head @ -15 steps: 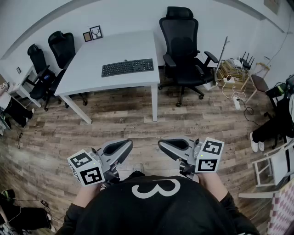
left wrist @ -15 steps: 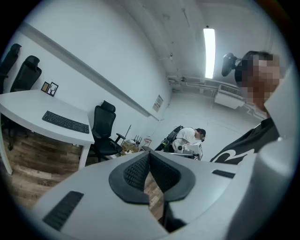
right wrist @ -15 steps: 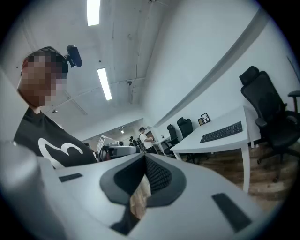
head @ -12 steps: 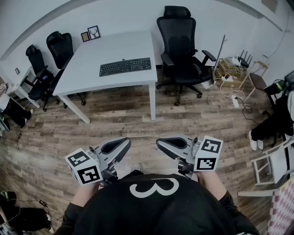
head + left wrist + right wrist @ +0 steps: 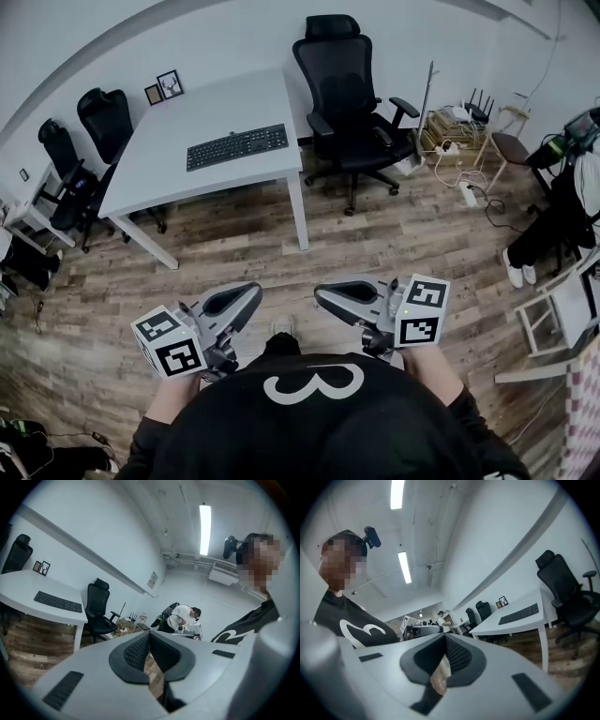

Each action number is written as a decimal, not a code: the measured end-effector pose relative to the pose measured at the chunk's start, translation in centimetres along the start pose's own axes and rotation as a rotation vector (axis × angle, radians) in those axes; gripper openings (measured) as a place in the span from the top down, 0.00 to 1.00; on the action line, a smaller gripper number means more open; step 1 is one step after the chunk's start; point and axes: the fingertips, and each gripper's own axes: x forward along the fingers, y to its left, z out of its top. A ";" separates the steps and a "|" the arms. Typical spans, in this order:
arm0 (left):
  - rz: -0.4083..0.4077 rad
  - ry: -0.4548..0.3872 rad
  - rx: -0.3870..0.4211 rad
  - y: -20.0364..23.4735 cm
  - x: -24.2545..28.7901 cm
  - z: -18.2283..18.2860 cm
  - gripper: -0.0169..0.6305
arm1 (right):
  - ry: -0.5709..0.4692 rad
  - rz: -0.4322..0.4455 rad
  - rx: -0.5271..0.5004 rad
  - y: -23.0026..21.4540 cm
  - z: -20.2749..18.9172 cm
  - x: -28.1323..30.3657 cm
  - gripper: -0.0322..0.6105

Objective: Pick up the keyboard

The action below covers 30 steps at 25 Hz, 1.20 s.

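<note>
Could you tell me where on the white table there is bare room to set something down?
The white table is bare left of the keyboard, along its near edge, and behind the keyboard. Only the far left corner is taken, by two small picture frames.

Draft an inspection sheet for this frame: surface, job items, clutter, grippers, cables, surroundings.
Surface: white table, top mostly bare.
Job's things: black keyboard lies flat near the table's front edge, untouched.
Clutter: two small picture frames at the table's back edge.
Grippers: left gripper and right gripper are both shut and empty, held close to the person's body, well short of the table.
Cables: loose cables on the floor right of the office chair, by a router.
Surroundings: black office chair beside the table, two more chairs at its left, wood floor.
</note>
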 end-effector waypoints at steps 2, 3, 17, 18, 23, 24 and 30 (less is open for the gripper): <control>-0.010 0.000 -0.006 0.3 0.5 0.0 0.95 | 0.004 -0.003 0.005 -0.4 -0.2 0.0 0.94; -0.015 0.000 -0.012 0.5 0.7 -0.1 0.95 | 0.007 -0.004 0.010 -0.6 -0.2 0.0 0.94; -0.007 -0.054 -0.092 11.1 1.1 3.2 0.95 | 0.061 -0.026 0.062 -9.0 2.4 7.4 0.94; -0.003 -0.056 -0.099 12.4 1.1 3.7 0.95 | 0.061 -0.028 0.068 -10.0 2.7 8.3 0.94; 0.005 -0.058 -0.138 20.0 1.8 6.6 0.95 | 0.060 -0.057 0.102 -15.8 4.3 12.9 0.94; 0.004 -0.052 -0.144 21.5 2.1 7.2 0.95 | 0.060 -0.066 0.112 -17.1 4.6 13.8 0.94; -0.046 -0.021 -0.160 30.1 3.7 11.2 0.95 | 0.063 -0.120 0.181 -24.8 6.7 19.0 0.94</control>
